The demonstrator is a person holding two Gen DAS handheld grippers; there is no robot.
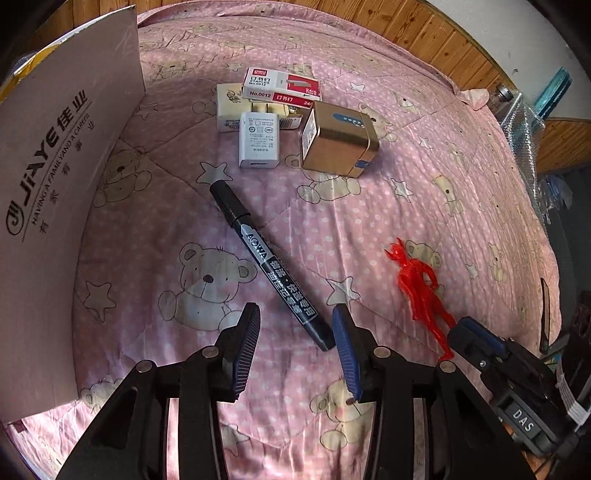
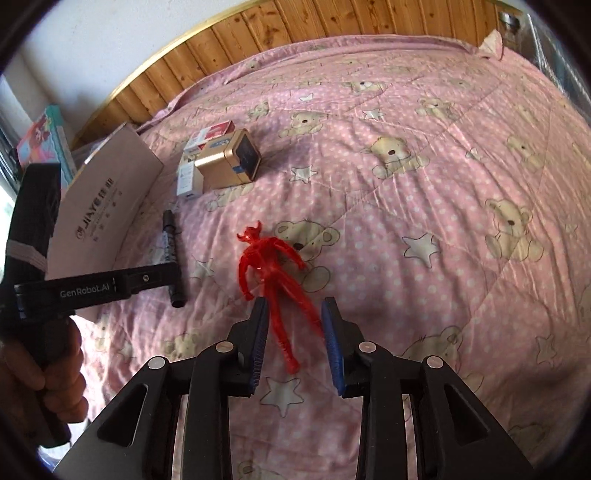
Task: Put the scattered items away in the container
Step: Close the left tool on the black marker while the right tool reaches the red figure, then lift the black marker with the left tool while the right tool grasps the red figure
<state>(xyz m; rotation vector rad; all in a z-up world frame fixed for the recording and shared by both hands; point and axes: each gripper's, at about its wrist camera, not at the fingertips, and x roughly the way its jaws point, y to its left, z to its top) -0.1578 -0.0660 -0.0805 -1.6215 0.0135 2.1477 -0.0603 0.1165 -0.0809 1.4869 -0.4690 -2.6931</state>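
A black marker [image 1: 269,266] lies slanted on the pink bear quilt [image 1: 369,221]. My left gripper [image 1: 295,309] is open, and the marker's near end rests between its fingers. A red plastic figure [image 2: 269,258] lies face up. My right gripper [image 2: 294,301] is open around the figure's legs without touching them. Further back sit a white charger [image 1: 258,140], a gold tin [image 1: 340,140], a red-and-white staples box [image 1: 280,85] and a cream box [image 1: 229,107]. The cardboard box [image 1: 55,184] stands at the left, and its inside is hidden.
A person's hand [image 2: 55,369] grips the left tool's handle [image 2: 88,291] beside the cardboard box [image 2: 107,199]. A wooden headboard [image 2: 332,22] runs along the bed's far edge. Bubble wrap and clutter [image 1: 524,122] stand off the bed's right side.
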